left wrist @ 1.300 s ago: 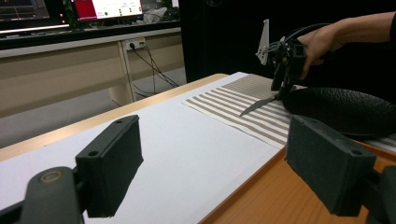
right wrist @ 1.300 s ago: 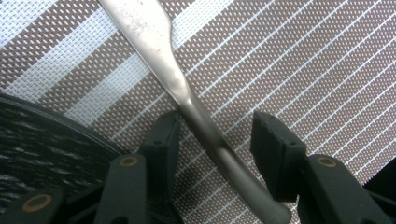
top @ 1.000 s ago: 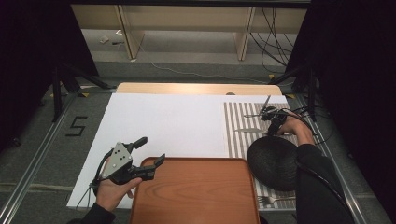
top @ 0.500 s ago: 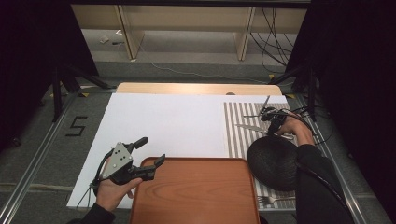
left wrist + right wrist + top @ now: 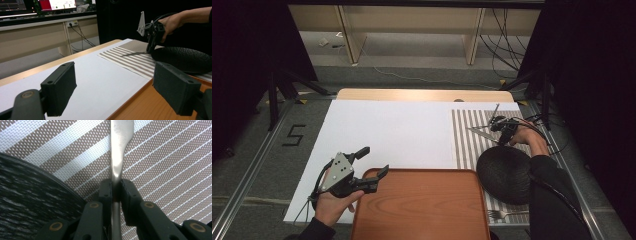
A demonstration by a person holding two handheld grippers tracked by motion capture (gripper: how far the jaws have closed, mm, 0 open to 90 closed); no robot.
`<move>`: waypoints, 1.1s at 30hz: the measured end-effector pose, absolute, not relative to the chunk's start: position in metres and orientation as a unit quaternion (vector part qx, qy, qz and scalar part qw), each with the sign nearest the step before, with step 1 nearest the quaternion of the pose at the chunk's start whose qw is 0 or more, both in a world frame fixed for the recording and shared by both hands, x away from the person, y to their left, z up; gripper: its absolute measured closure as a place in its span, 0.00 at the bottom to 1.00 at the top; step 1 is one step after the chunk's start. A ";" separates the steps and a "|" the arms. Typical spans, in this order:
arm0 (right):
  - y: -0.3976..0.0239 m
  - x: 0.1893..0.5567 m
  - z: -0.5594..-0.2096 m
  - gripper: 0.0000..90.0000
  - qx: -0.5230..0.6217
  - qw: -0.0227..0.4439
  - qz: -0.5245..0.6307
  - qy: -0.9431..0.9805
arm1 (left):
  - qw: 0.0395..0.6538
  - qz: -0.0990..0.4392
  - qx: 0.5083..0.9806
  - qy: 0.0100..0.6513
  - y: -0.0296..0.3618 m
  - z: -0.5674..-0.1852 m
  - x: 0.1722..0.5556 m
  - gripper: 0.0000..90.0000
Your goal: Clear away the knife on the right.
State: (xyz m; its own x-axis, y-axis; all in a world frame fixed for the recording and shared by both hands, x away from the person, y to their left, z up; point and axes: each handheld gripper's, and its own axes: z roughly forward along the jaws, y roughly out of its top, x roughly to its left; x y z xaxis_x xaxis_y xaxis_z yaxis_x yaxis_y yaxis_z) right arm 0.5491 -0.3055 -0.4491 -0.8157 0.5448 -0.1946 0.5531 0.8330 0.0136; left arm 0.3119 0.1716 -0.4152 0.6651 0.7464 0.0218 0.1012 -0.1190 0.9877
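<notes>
Right gripper: the right gripper [image 5: 501, 125] sits over the far right of the table; its jaws have just been closing and now pinch the handle of the flat silver metal knife [image 5: 119, 147], which runs straight out between the pads.
Knife: in the high view the knife [image 5: 477, 132] reaches left from the jaws across the brown-and-white striped woven placemat [image 5: 467, 145], near the mat's far left corner; in the left gripper view it [image 5: 133, 53] slopes down, tip at the mat.
Left gripper: the left gripper [image 5: 362, 170] is held in a hand [image 5: 332, 206] at the near left, jaws standing wide apart with nothing between them, one jaw over the tray's far left corner.
Edges: the white sheet [image 5: 387, 135] covers most of the light wooden table [image 5: 422, 94], whose bare strip shows along the far edge; the placemat lies at the sheet's right side.
Open room: the sheet's middle and far left lie bare between the two grippers.
Tray: the reddish-brown wooden tray with rounded corners [image 5: 422, 210] sits at the near edge with nothing in it.
Bowl: the black textured round bowl [image 5: 504, 172] rests on the placemat, just right of the tray and just beside the right gripper; its inside cannot be told.
Fork: a silver metal fork [image 5: 507, 214] lies on the placemat's near end, close to the bowl.
</notes>
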 end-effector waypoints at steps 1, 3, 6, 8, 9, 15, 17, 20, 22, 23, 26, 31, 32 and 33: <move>-0.305 0.549 -0.449 0.89 0.284 0.097 -0.024 0.954 | 0.590 0.273 0.696 0.305 0.172 -0.415 0.312 0.20; -0.305 0.548 -0.449 0.89 0.276 0.102 -0.024 0.955 | 0.590 0.273 0.696 0.306 0.172 -0.415 0.312 0.20; -0.305 0.547 -0.449 0.89 0.271 0.106 -0.030 0.956 | 0.589 0.274 0.696 0.304 0.171 -0.415 0.312 0.20; -0.306 0.548 -0.447 0.89 0.269 0.111 -0.028 0.956 | 0.589 0.274 0.696 0.305 0.171 -0.415 0.312 0.20; -0.307 0.548 -0.446 0.89 0.270 0.110 -0.026 0.956 | 0.590 0.274 0.696 0.305 0.171 -0.415 0.312 0.20; -0.307 0.548 -0.434 0.89 0.265 0.145 -0.016 0.953 | 0.591 0.273 0.694 0.307 0.172 -0.415 0.312 0.20; -0.307 0.548 -0.429 0.89 0.264 0.153 -0.011 0.952 | 0.590 0.274 0.695 0.306 0.171 -0.415 0.312 0.20; -0.307 0.548 -0.418 0.89 0.264 0.171 -0.006 0.949 | 0.591 0.272 0.695 0.305 0.171 -0.416 0.313 0.20; -0.306 0.547 -0.411 0.89 0.265 0.175 0.003 0.948 | 0.591 0.273 0.695 0.305 0.171 -0.415 0.313 0.20; -0.305 0.546 -0.408 0.89 0.264 0.179 0.009 0.948 | 0.592 0.273 0.694 0.305 0.171 -0.415 0.312 0.20; -0.302 0.543 -0.399 0.89 0.267 0.183 0.030 0.946 | 0.592 0.273 0.693 0.307 0.171 -0.415 0.313 0.20; -0.299 0.537 -0.386 0.89 0.281 0.179 0.074 0.940 | 0.592 0.273 0.693 0.308 0.171 -0.415 0.313 0.20; -0.298 0.535 -0.384 0.89 0.284 0.177 0.080 0.939 | 0.592 0.273 0.693 0.308 0.171 -0.415 0.313 0.20; -0.298 0.534 -0.382 0.89 0.288 0.176 0.086 0.937 | 0.592 0.273 0.693 0.307 0.171 -0.415 0.313 0.20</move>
